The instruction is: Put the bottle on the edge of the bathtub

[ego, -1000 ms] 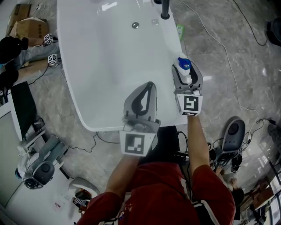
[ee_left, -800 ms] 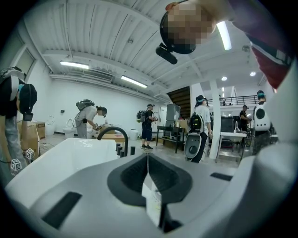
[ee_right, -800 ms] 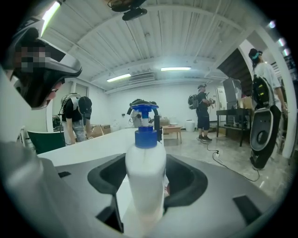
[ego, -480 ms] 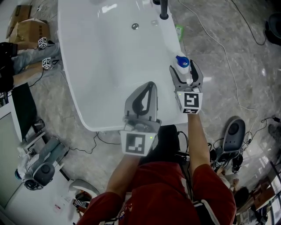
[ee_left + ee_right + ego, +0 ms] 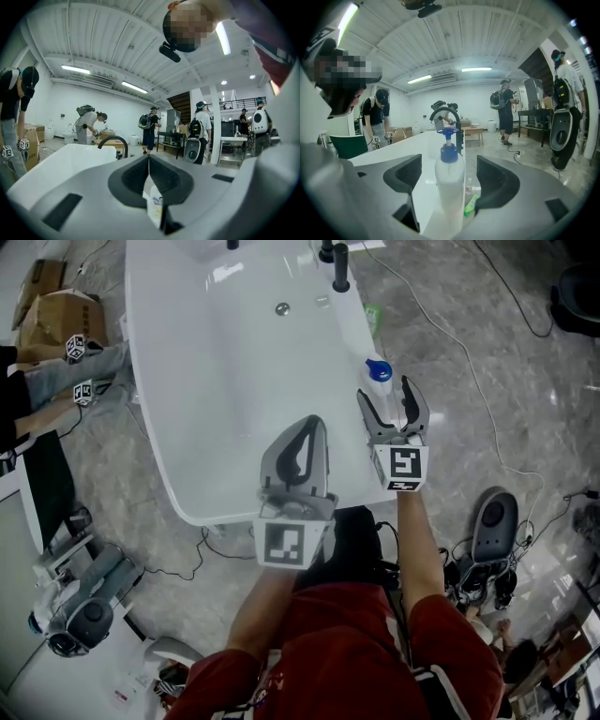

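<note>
As the jaws of our right gripper (image 5: 384,392) had just been opening wide, the bottle (image 5: 379,372) stood untouched between them on the tub (image 5: 360,338) edge; our left gripper (image 5: 309,427) was closed, empty.

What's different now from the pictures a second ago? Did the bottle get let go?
Yes. The right gripper has just been opening its jaws and let go of the bottle, which now stands free between them on the bathtub edge. The gripper seems to have drawn back a little. The left gripper stayed shut above the tub, and the bottle stayed upright.
</note>
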`<state>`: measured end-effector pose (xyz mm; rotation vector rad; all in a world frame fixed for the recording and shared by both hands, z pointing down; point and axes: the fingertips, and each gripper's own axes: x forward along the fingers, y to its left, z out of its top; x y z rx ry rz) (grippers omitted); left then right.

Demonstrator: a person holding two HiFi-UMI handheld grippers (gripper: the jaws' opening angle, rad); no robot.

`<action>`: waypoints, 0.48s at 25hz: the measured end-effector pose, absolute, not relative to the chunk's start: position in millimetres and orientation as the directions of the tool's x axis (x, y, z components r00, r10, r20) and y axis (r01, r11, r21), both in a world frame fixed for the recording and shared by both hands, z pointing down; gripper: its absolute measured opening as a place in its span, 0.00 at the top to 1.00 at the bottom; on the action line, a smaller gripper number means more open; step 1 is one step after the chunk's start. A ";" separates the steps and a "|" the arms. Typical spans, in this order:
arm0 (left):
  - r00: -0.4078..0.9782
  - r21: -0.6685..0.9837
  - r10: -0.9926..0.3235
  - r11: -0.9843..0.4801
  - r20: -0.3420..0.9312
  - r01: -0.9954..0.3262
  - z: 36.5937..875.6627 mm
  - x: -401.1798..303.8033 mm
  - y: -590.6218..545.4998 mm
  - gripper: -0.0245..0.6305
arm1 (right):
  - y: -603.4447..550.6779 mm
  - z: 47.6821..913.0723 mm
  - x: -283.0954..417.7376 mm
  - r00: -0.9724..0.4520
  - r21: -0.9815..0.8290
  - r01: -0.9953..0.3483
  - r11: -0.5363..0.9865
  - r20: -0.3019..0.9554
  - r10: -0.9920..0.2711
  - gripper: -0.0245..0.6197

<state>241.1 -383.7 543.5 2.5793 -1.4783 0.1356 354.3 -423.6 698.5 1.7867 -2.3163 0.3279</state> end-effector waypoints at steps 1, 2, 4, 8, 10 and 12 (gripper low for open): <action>0.506 0.097 -0.848 -0.496 0.158 -0.863 541.6 240.0 -382.7 0.94 | -420.8 694.9 354.5 -0.248 -0.052 -0.969 0.243 0.288 -0.925 0.41; 0.506 0.097 -0.848 -0.497 0.155 -0.862 539.3 238.5 -381.7 0.94 | -417.9 690.5 354.5 -0.244 -0.050 -0.970 0.240 0.287 -0.926 0.41; 0.511 0.096 -0.847 -0.502 0.148 -0.860 533.1 234.8 -379.5 0.94 | -412.1 679.3 353.3 -0.235 -0.047 -0.972 0.231 0.282 -0.930 0.41; 0.519 0.083 -0.844 -0.512 0.136 -0.855 520.2 226.5 -370.0 0.94 | -396.6 652.0 349.4 -0.221 -0.045 -0.975 0.217 0.257 -0.941 0.41; 0.522 0.078 -0.844 -0.516 0.126 -0.853 512.8 222.6 -367.6 0.94 | -390.1 637.5 346.2 -0.217 -0.037 -0.976 0.214 0.247 -0.945 0.41; 0.526 0.072 -0.842 -0.521 0.119 -0.851 504.4 216.4 -364.9 0.94 | -383.6 620.5 340.2 -0.213 -0.029 -0.977 0.212 0.235 -0.948 0.41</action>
